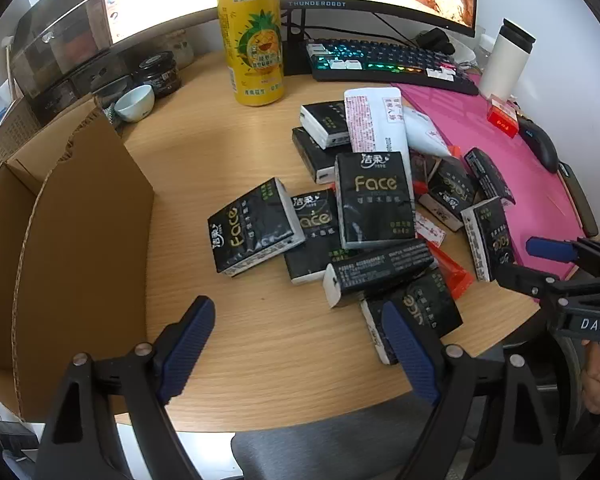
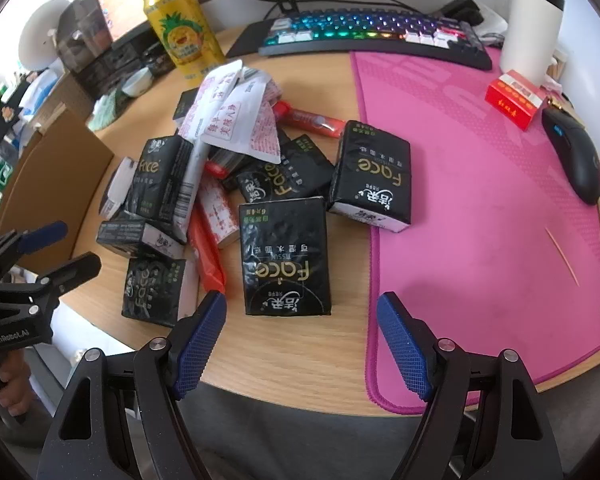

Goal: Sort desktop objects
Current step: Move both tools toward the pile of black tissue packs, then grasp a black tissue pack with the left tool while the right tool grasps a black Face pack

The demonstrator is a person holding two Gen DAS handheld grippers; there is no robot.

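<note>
A heap of several black "Face" tissue packs [image 1: 374, 200] [image 2: 286, 260] lies mid-desk, mixed with white printed sachets [image 1: 374, 122] [image 2: 236, 116] and red-orange wrappers [image 1: 452, 272] [image 2: 206, 252]. My left gripper [image 1: 300, 320] hovers open over bare wood at the heap's near-left side, nothing between its blue pads. My right gripper [image 2: 302, 312] is open above the desk's front edge, just short of the nearest tissue pack, also empty. Each gripper shows at the edge of the other's view: the right one [image 1: 540, 264], the left one [image 2: 56, 248].
An open cardboard box [image 1: 72, 240] [image 2: 48, 184] stands at the left. A yellow pineapple can [image 1: 252, 40], a small white cup [image 1: 136, 102], a backlit keyboard [image 1: 388, 64], a white tumbler [image 2: 534, 24], a pink desk mat [image 2: 480, 200], a red box [image 2: 514, 98] and a black mouse [image 2: 576, 160] surround the heap.
</note>
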